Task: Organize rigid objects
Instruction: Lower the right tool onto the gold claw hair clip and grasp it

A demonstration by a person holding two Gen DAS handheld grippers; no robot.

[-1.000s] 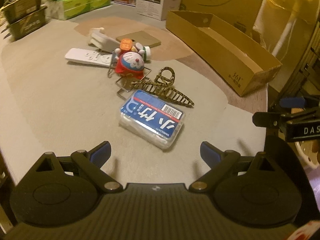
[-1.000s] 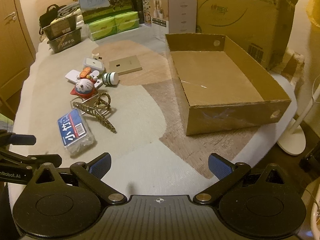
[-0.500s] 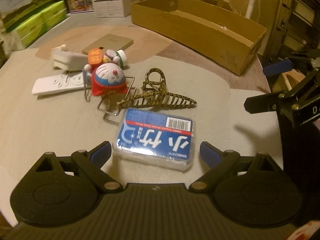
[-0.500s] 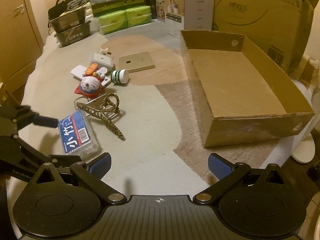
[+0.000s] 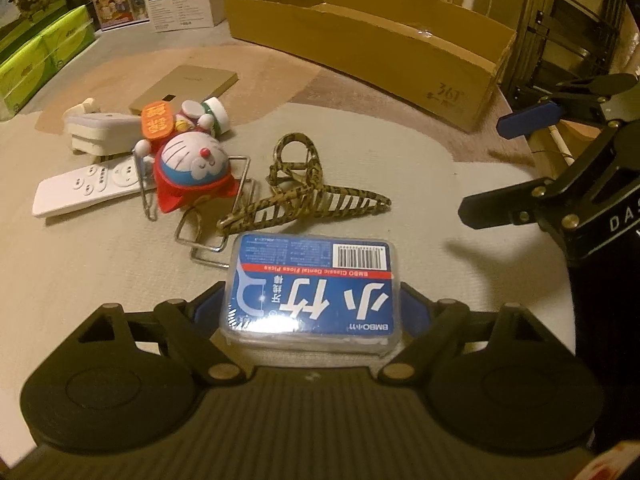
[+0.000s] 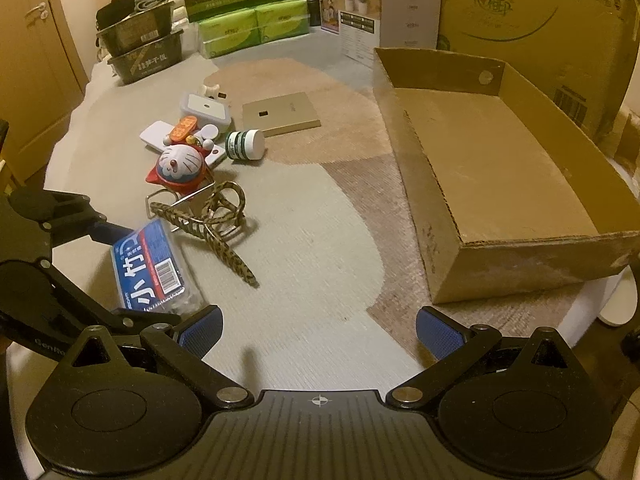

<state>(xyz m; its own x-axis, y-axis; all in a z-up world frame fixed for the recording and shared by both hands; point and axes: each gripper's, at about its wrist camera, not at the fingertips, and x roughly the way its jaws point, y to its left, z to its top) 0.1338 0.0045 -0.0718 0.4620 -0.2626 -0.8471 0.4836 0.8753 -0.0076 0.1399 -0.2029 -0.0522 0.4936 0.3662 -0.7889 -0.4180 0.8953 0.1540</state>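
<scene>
On the left of the table (image 6: pixel 312 264) lies a small pile of things. A white remote (image 5: pixel 92 188) is farthest left. Next to it sits a blue and red cat toy (image 5: pixel 192 168). A little right of the toy is a striped hair clip (image 5: pixel 304 200). A brown card (image 5: pixel 188 84) lies behind them.

The floss box (image 5: pixel 312 288) lies flat on the table, just in front of the clip. It sits right between the two blue pads of the left gripper (image 5: pixel 310 312). Its long side runs across, from one pad to the other, so the pads meet its two short ends. The jaws are wide and are closing in on the box. I cannot tell if the pads press on it yet. The left hand is the near one for this box.

The right gripper (image 6: pixel 318 330) hangs over bare table, a bit to the right of the floss box. Its fingers (image 6: pixel 202 330) are spread wide and hold nothing.

On the far right is the big cardboard tray (image 6: pixel 520 276). It looks empty. I think the floss box should go in there, so it must travel right, past the right gripper.
</scene>
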